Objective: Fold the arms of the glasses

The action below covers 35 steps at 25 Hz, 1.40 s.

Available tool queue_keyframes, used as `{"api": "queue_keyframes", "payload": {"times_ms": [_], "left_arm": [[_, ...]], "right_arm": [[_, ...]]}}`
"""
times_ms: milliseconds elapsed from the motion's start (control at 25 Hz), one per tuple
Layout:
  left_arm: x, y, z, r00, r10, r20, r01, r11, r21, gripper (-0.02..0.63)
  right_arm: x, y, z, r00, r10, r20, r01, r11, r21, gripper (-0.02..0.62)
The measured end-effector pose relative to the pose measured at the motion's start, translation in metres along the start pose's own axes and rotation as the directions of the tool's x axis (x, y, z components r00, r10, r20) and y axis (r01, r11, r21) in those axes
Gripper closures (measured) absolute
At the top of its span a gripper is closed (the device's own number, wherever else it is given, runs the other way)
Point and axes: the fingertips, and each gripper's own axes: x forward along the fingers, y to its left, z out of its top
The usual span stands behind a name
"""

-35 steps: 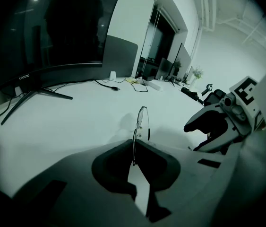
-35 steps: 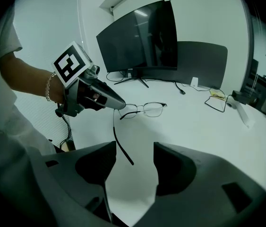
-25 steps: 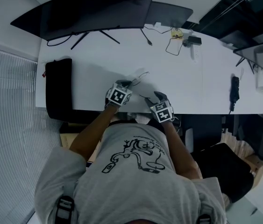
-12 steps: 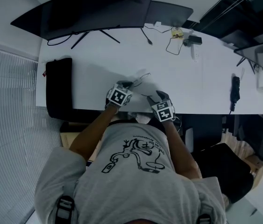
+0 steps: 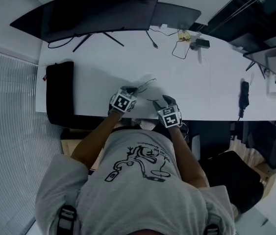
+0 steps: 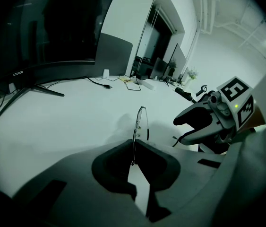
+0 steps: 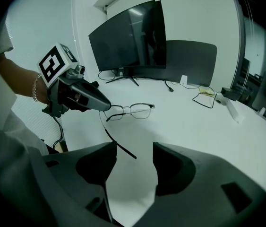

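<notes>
Just inside near edge of desk (image 5: 93,72), glasses (image 7: 132,110) in left tool (image 6: 134,151).

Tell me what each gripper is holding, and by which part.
The left gripper is shut on the glasses, pinching the frame's end beside one lens. The right gripper holds nothing: its jaws stand apart, one unfolded arm pointing into the gap.

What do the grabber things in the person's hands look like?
The left gripper and right gripper each have dark grey beak-shaped jaws and a white cube with black square markers. A thin cable hangs from the left one. The person wears a grey T-shirt with a black drawing, and a bracelet.
</notes>
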Motion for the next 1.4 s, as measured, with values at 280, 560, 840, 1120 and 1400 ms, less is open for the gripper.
{"api": "queue_keyframes", "payload": {"times_ms": [280,560,840,1120,1400], "left_arm": [[-0.003,-0.003,0.003,1.0,-0.009,0.0,0.009,1.0,0.006,0.574],[-0.003,-0.001,0.003,1.0,-0.017,-0.002,0.017,1.0,0.01,0.574],[-0.001,-0.001,0.005,1.0,-0.02,0.009,0.019,0.999,0.026,0.574],[-0.004,-0.004,0.003,0.999,-0.037,-0.007,0.037,0.999,0.028,0.574],[-0.005,-0.006,0.001,0.999,-0.046,-0.019,0.047,0.998,0.04,0.574]], "right_arm": [[0.001,-0.004,0.0,1.0,-0.013,-0.001,0.013,1.0,0.009,0.347],[0.004,-0.006,0.002,1.0,-0.02,-0.006,0.02,1.0,0.015,0.347],[0.005,-0.011,0.007,0.999,-0.033,0.002,0.033,0.999,0.019,0.353],[0.007,-0.015,0.011,0.999,-0.048,0.003,0.047,0.999,0.025,0.354],[0.007,-0.019,0.014,0.998,-0.059,0.002,0.059,0.998,0.027,0.354]]}}
